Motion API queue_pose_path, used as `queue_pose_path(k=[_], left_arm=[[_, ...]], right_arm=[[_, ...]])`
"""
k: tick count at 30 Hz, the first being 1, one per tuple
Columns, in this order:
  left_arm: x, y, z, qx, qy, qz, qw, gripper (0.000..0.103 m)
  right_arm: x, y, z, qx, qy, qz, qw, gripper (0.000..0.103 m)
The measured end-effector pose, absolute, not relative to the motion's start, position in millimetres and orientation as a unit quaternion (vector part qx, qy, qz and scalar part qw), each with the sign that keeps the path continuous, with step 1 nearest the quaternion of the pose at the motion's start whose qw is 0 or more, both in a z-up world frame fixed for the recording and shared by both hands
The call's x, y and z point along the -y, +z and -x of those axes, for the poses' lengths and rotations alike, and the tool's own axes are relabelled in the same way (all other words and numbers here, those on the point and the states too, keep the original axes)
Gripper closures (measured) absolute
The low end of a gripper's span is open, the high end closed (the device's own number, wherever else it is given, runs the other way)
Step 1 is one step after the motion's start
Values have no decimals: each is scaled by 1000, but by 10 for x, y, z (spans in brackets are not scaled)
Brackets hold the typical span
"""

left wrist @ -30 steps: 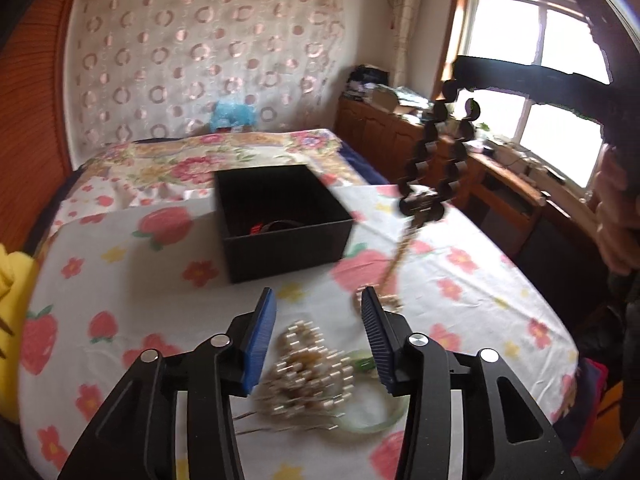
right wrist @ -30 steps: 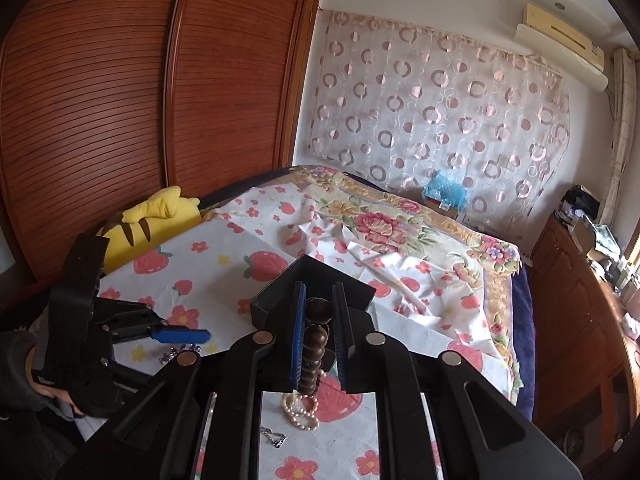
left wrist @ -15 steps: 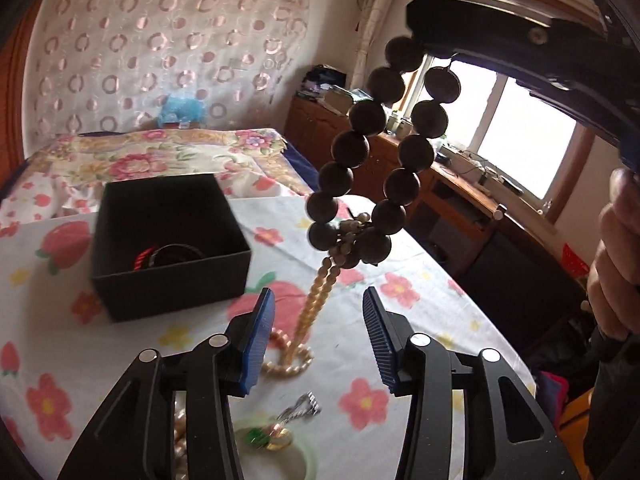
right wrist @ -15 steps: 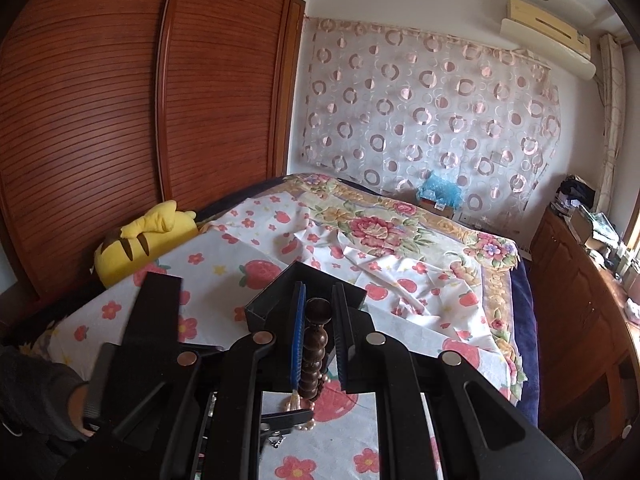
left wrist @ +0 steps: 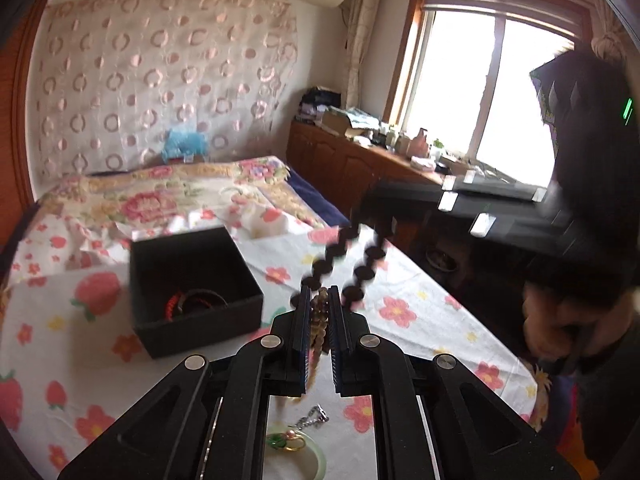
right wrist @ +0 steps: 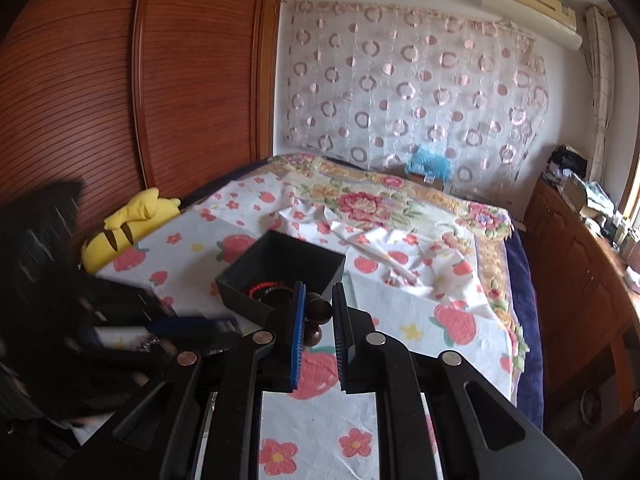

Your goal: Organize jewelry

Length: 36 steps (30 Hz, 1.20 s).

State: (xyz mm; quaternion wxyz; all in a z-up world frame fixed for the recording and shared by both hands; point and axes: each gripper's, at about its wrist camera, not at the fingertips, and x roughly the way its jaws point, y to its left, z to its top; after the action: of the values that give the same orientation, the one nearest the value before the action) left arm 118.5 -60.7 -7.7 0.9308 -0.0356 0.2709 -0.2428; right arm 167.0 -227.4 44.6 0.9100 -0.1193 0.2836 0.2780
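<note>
Left gripper (left wrist: 320,304) jaws just closed, pinching pale bead strand (left wrist: 319,320). Right gripper (right wrist: 318,308) clamps dark bead bracelet (right wrist: 319,311), dangling between both. Black box (left wrist: 192,284) beyond holds red-black bangles (left wrist: 192,300).

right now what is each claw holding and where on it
Left claw is shut on the tan bead strand, pinched partway along it. Right claw is shut on the dark wooden bead bracelet, gripping the top beads.
</note>
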Motion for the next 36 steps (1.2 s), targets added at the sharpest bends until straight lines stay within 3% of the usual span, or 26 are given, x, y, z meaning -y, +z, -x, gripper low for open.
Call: queue_pose_path(k=[11, 24, 36], left_arm=[[334, 343, -1279, -238, -212, 28, 948, 96], [198, 689, -1735, -225, -162, 3, 961, 96], [86, 509, -2018, -250, -131, 2, 959, 96]], right_arm=[[2184, 149, -1879, -312, 268, 119, 903, 88], [2040, 286, -2042, -295, 268, 116, 910, 88], [1919, 413, -2180, -279, 266, 119, 915, 88]])
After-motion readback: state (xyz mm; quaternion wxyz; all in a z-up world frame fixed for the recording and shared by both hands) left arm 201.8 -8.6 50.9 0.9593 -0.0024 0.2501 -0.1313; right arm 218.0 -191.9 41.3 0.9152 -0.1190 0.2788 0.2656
